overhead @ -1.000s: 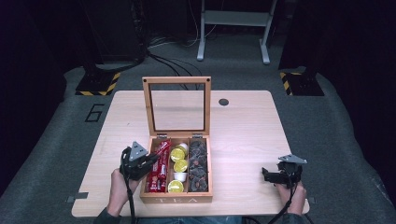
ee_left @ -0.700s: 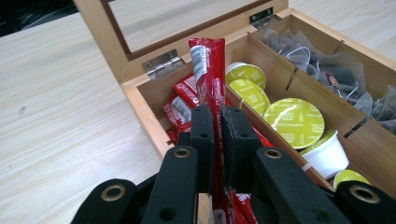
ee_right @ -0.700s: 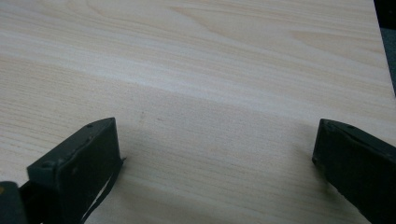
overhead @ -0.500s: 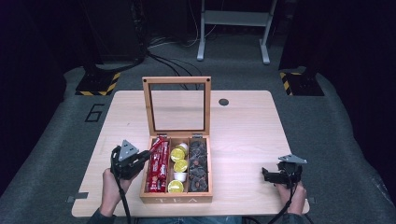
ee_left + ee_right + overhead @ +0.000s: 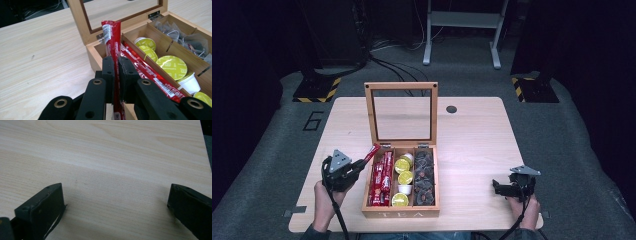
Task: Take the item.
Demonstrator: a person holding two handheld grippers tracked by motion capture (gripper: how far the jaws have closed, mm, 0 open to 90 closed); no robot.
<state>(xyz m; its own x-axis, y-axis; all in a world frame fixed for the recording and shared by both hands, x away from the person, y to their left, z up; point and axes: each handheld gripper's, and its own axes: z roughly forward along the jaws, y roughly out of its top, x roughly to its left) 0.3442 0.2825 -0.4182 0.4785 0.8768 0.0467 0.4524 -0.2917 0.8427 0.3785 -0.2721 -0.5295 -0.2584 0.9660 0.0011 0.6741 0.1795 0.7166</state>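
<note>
I hold the red stick sachet (image 5: 111, 37) pinched in my left gripper (image 5: 116, 72), just left of the wooden tea box (image 5: 401, 212). Risk: the thin packet may swivel or slip. My right gripper (image 5: 115, 202) rests wide, empty.

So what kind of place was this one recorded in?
Probably a lab or studio recording bay, not a home: a lone wooden table on grey carpet, dark surroundings, hazard-striped stand bases, loose cables on the floor behind.
</note>
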